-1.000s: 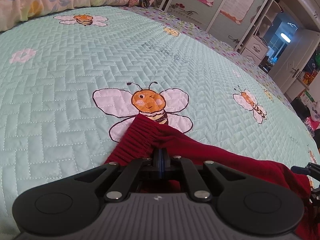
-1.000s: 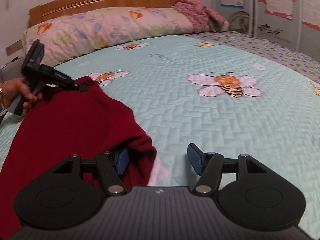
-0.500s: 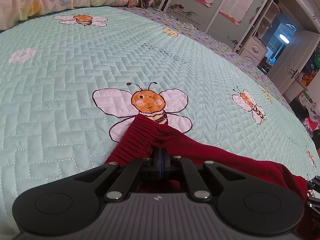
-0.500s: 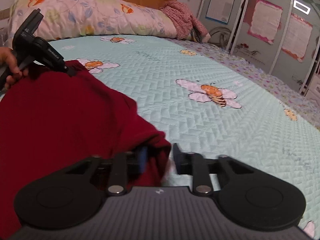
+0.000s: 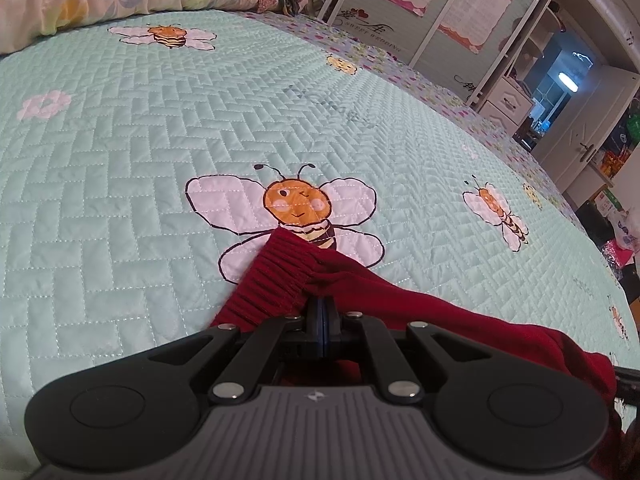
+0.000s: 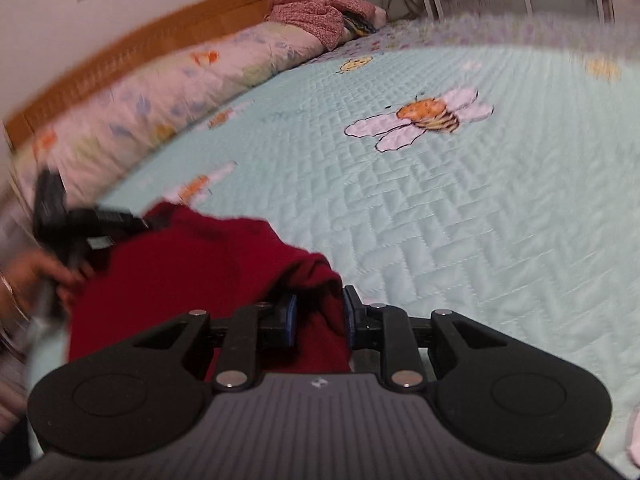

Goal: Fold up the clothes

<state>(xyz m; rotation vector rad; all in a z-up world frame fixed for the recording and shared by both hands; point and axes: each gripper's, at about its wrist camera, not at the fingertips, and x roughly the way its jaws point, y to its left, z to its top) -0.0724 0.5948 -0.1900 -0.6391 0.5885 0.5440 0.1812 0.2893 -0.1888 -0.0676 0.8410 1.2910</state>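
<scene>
Left wrist view: your dark red sweater (image 5: 360,292) lies on the mint quilted bedspread (image 5: 120,160), its ribbed hem over the bee print (image 5: 298,208). Your left gripper (image 5: 322,320) is clamped tight on the knit just behind that hem. On the right wrist view, your right gripper (image 6: 318,318) has a bunched fold of the sweater (image 6: 192,264) between its blue pads (image 6: 289,320), the jaws easing slightly apart yet touching the cloth. Your left hand (image 6: 44,276) holds its tool at the far corner. Floral pillows (image 6: 160,92) line the wooden headboard (image 6: 140,40).
</scene>
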